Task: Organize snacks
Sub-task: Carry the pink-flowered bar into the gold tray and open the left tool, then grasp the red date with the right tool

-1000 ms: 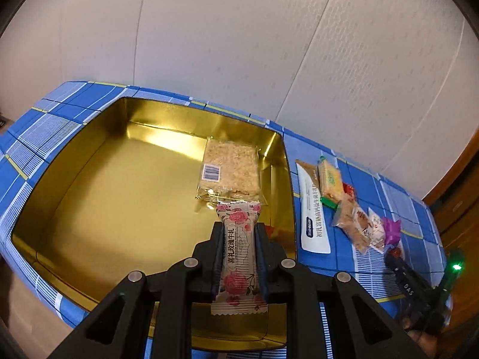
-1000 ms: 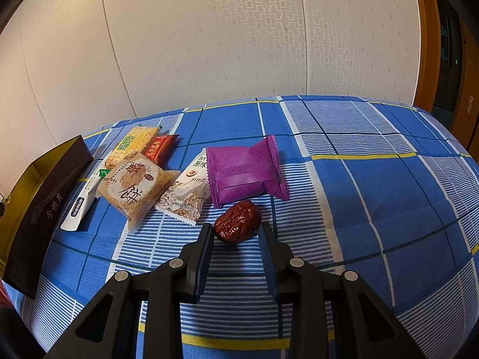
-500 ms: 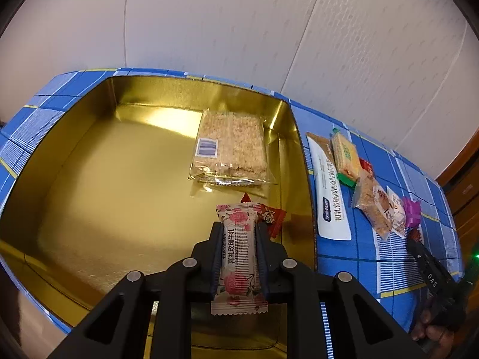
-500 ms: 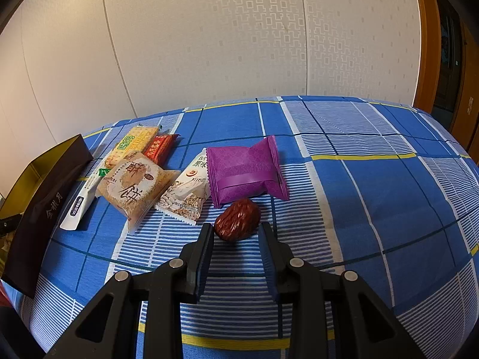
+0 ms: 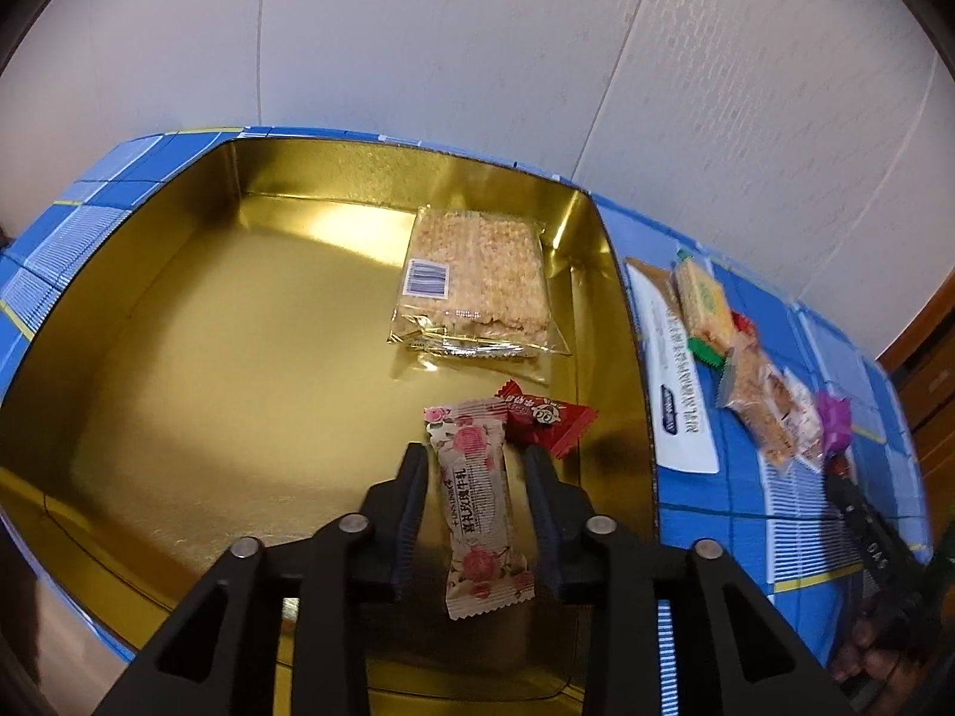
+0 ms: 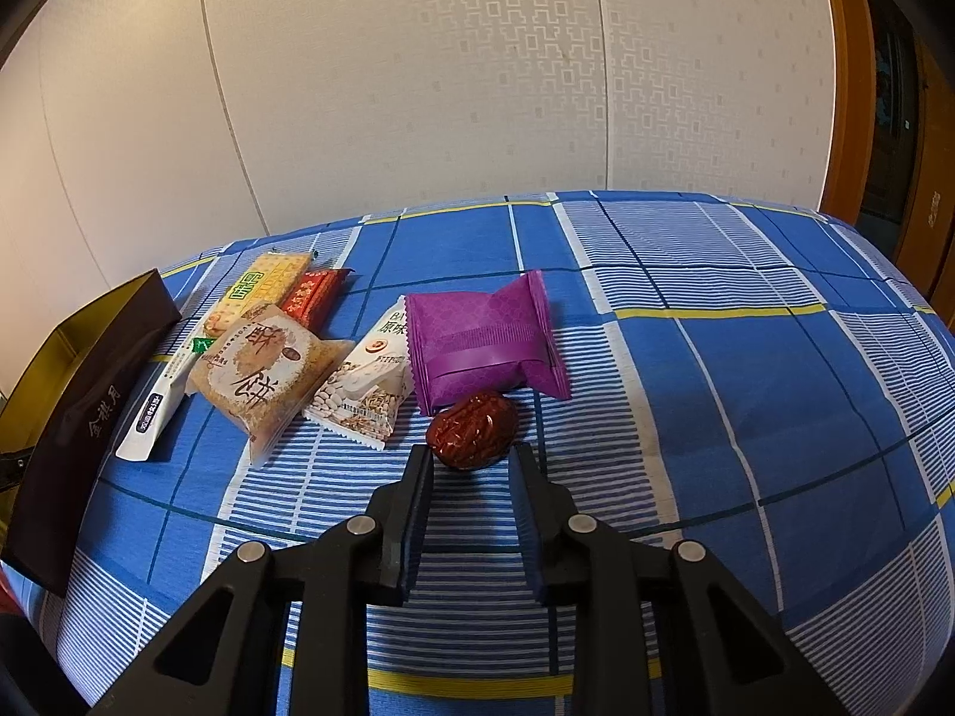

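Rose bar [image 5: 481, 501]: lying in the gold tin [image 5: 179, 358] beside a red candy [image 5: 546, 417], between left gripper [image 5: 477, 498] jaws just spread, released. Delivery judged done. Right gripper [image 6: 468, 480]: narrow, empty, closing toward date [image 6: 473, 429].

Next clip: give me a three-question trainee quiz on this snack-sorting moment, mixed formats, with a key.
1. True or false: the left tongs clamp the pink floral candy bar.
2. Which lies nearest the right tongs? A) purple packet B) red date C) white bean packet
3. Fill in: beside the candy bar, the gold tin holds a rice cracker pack and a ____ wrapped candy.

Key: 1 false, the pads have just been opening and stand clear of the bar; 2 B; 3 red.
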